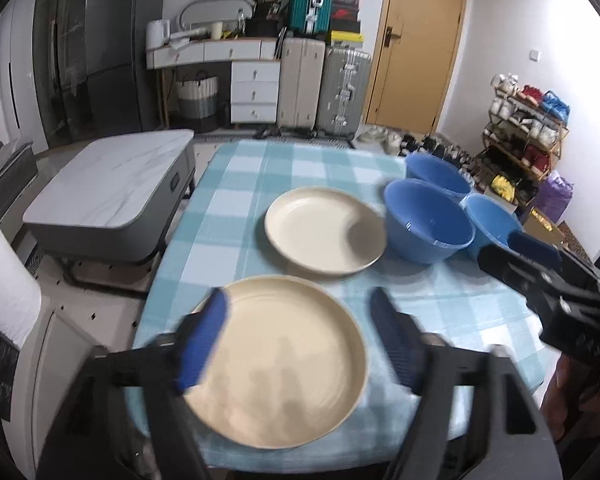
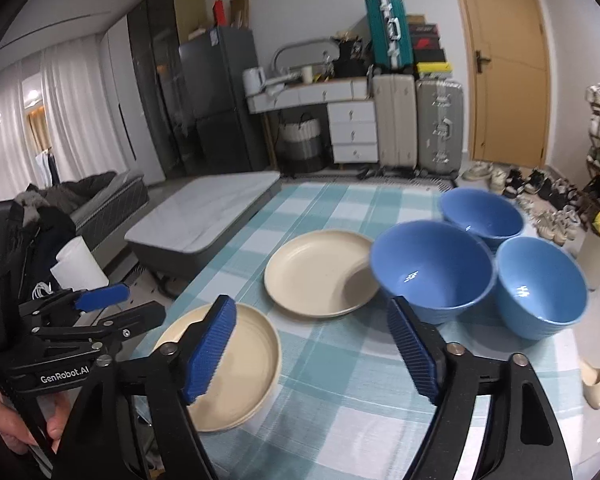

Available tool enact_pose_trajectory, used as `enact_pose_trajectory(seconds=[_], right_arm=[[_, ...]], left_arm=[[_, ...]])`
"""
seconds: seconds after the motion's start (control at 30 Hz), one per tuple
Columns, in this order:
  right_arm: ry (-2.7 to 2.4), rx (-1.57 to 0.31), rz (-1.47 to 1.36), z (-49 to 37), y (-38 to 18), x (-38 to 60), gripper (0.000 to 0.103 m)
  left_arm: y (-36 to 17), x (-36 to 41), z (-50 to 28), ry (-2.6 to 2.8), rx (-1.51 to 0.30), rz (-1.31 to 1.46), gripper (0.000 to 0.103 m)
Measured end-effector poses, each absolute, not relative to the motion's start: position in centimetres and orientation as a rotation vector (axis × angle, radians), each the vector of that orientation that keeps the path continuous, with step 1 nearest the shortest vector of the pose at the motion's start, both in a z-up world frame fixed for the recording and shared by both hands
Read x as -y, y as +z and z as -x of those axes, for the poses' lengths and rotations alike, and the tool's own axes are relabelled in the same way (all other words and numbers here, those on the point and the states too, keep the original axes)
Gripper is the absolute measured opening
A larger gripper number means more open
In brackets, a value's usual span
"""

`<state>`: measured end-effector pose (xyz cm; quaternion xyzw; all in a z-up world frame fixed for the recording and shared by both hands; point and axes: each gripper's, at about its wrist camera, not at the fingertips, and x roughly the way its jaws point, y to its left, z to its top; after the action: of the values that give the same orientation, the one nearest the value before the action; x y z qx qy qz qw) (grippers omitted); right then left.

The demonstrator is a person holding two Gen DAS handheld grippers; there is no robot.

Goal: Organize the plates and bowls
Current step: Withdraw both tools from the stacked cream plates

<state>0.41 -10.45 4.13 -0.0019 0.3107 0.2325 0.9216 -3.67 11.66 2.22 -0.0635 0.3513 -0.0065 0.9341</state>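
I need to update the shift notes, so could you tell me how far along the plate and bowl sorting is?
Nothing looks stacked yet. The two cream plates, the near plate and the far plate, lie apart on the checked tablecloth; the three blue bowls stand clustered side by side. The left gripper and right gripper are both open, holding nothing. All stacking remains.
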Motion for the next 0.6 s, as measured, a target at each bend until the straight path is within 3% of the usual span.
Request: enact_pose_trajectory(seconds=[0.37, 0.6], right_arm=[[0.39, -0.415, -0.03, 4.9, 7.6, 16.9, 0.101], [0.379, -0.381, -0.079, 6.5, 6.2, 18.4, 0.102]], left_arm=[[2.4, -8.7, 1.6, -0.075, -0.675, 0.168, 0.084], [1.6, -5.8, 2.1, -0.083, -0.677, 0.082, 0.086]])
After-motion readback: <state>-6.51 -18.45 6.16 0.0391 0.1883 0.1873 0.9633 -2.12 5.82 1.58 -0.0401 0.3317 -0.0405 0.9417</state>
